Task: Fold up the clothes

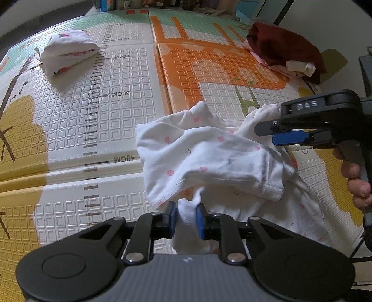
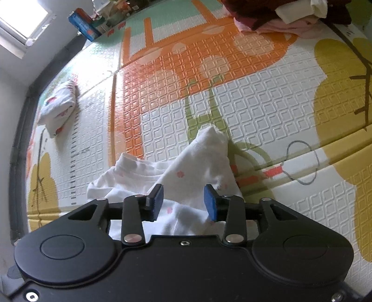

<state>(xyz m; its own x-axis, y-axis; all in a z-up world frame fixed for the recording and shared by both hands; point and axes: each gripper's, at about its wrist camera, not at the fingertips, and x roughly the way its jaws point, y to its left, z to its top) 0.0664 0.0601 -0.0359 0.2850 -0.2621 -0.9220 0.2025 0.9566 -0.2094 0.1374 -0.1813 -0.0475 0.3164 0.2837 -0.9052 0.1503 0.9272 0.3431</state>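
Observation:
A white garment with small pink flowers (image 1: 204,153) lies crumpled on the play mat (image 1: 111,111), partly lifted. My left gripper (image 1: 186,219) is shut on a bunched edge of it, at the near side. In the left wrist view my right gripper (image 1: 269,131) comes in from the right, with the cloth's far corner raised against it. In the right wrist view the right gripper (image 2: 184,203) has its blue pads wide apart. The garment (image 2: 190,167) lies loosely between them and peaks just ahead of them.
A folded white garment (image 1: 67,51) (image 2: 58,109) sits at the mat's far left. A pile of dark red and pink clothes (image 1: 283,51) (image 2: 279,16) lies far right. Boxes (image 2: 83,23) stand beyond the mat. A person's hand (image 1: 355,176) holds the right gripper's handle.

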